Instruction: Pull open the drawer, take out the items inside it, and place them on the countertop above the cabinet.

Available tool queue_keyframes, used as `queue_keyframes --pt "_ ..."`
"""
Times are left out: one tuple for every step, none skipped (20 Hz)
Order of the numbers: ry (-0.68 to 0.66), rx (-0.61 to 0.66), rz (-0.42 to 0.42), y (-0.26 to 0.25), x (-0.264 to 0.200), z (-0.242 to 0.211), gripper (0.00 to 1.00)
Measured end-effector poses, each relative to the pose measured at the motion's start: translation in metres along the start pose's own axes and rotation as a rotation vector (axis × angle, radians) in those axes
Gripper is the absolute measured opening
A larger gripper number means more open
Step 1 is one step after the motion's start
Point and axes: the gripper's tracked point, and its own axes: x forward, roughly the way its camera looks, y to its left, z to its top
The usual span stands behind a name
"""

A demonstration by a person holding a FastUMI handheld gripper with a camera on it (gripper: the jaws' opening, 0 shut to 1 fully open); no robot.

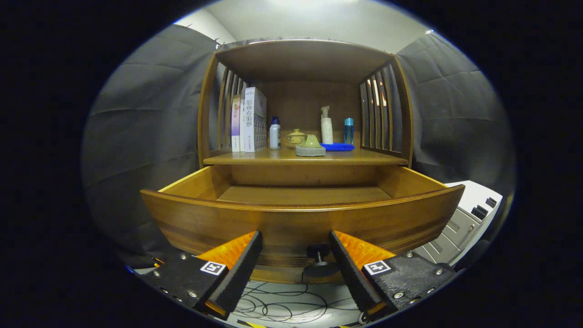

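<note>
Cabinet (pixel 300 59): a wooden unit with slatted sides. Its counter (pixel 364 158) sits directly above the drawer and carries the following, left to right: upright books (pixel 249 120), a small white bottle (pixel 274 133), a lidded ceramic pot (pixel 296 136), a green-topped sponge (pixel 310 146) at the front edge, a white pump bottle (pixel 326 125), a flat blue dish (pixel 338 146) and a slim blue bottle (pixel 348 130).

Drawer (pixel 291 223): pulled well out toward the camera. The visible part of the drawer floor (pixel 303 195) is bare wood. The strip directly behind the front panel is hidden, so it cannot be confirmed that the drawer holds nothing.

Knob (pixel 317 251): dark, on the drawer front, positioned between the two fingers and nearer the right one.

Tongs (pixel 296 255): spread wide, gripping nothing, with neither finger touching the knob.

Step assessment: the pull-open step appears complete. The next move calls for raising the tongs above the front panel and tilting them down to inspect the hidden strip. Any item found there requires a grasp from above, then placement on a free area of the counter.
</note>
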Motion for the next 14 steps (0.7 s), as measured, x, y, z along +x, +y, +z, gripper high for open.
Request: queue_keyframes --pt "0.006 0.002 0.001 0.0 0.002 0.0 0.95" --pt "0.005 0.005 -0.001 0.0 0.005 0.002 0.95" --pt "-0.002 0.009 -0.003 0.001 0.009 0.004 0.95" --pt "0.005 0.004 -0.005 0.001 0.012 0.004 0.94" --pt "0.001 0.0 -0.005 0.001 0.02 0.007 0.94" --pt "0.004 -0.001 -0.004 0.001 0.024 0.008 0.94" --pt "-0.011 -0.003 -0.006 0.001 0.03 0.013 0.94" --pt "-0.026 -0.014 -0.008 0.001 0.039 0.018 0.94" --pt "-0.002 -0.022 -0.013 0.0 0.047 0.015 0.94" --pt "-0.004 -0.038 -0.015 0.0 0.054 0.012 0.94" --pt "0.003 -0.057 -0.021 -0.002 0.06 0.015 0.94" --pt "0.004 -0.072 -0.025 -0.003 0.068 0.014 0.94" --pt "-0.001 -0.082 -0.026 -0.004 0.076 0.016 0.94" --pt "0.0 -0.087 -0.026 -0.004 0.082 0.018 0.94"
